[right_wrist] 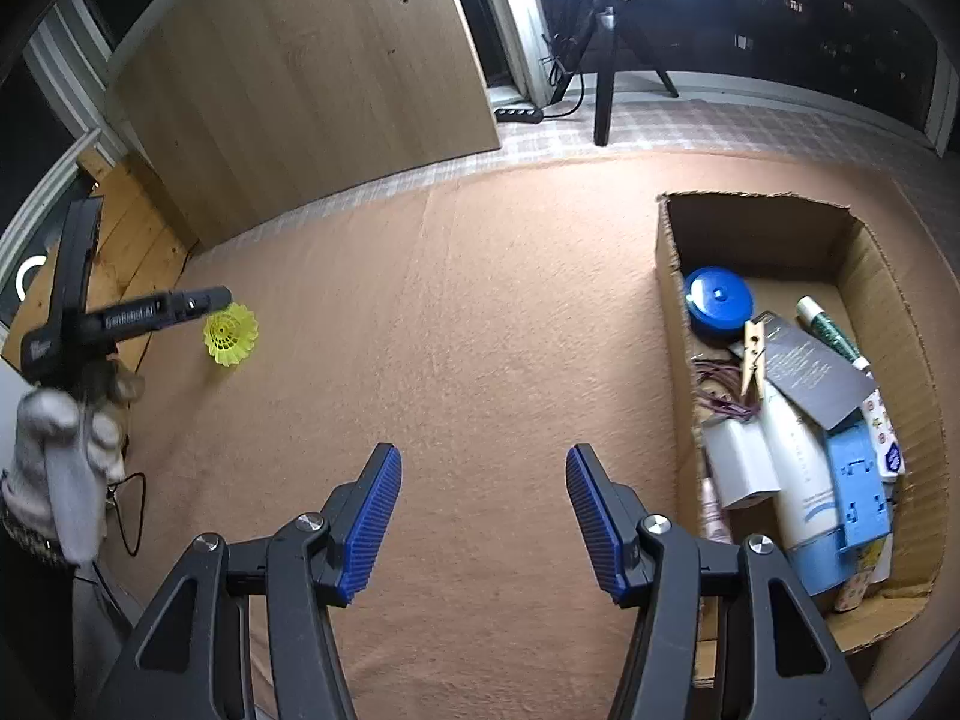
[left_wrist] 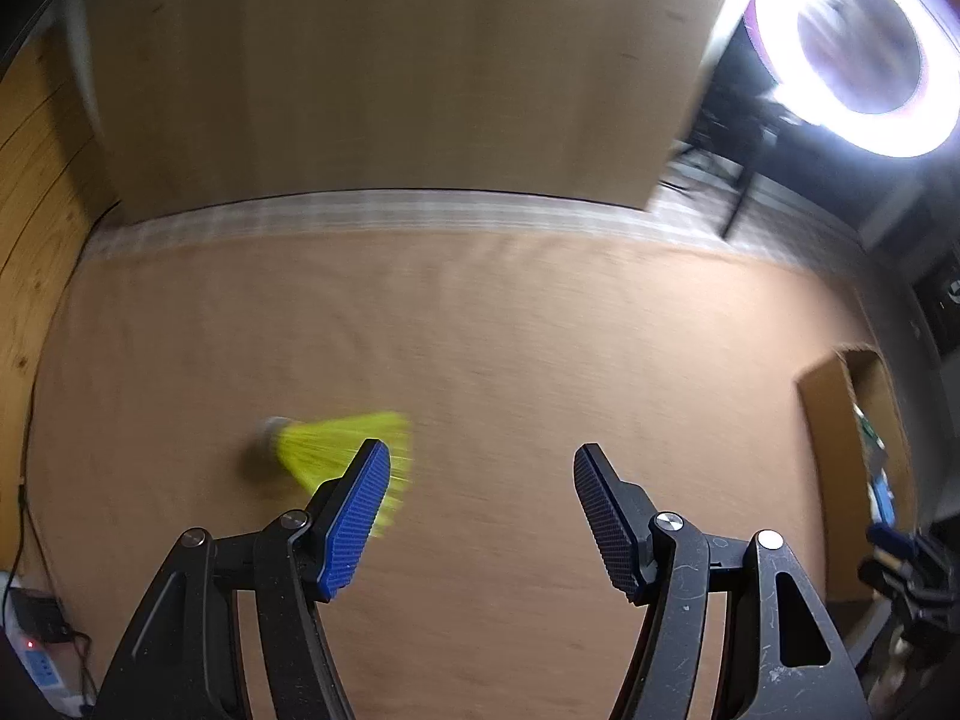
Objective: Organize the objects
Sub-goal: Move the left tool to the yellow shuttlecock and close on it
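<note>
A yellow shuttlecock lies on its side on the tan cloth, blurred, just beyond and left of my left gripper. That gripper is open with nothing between its blue pads; its left fingertip overlaps the shuttlecock's skirt in the picture. The right wrist view shows the same shuttlecock at far left, with the left gripper hovering over it, held by a gloved hand. My right gripper is open and empty over bare cloth. A cardboard box at right holds several items.
In the box lie a blue round tape, a wooden clothespin, a white bottle and a blue holder. A wooden board leans at the back. A tripod and ring light stand behind.
</note>
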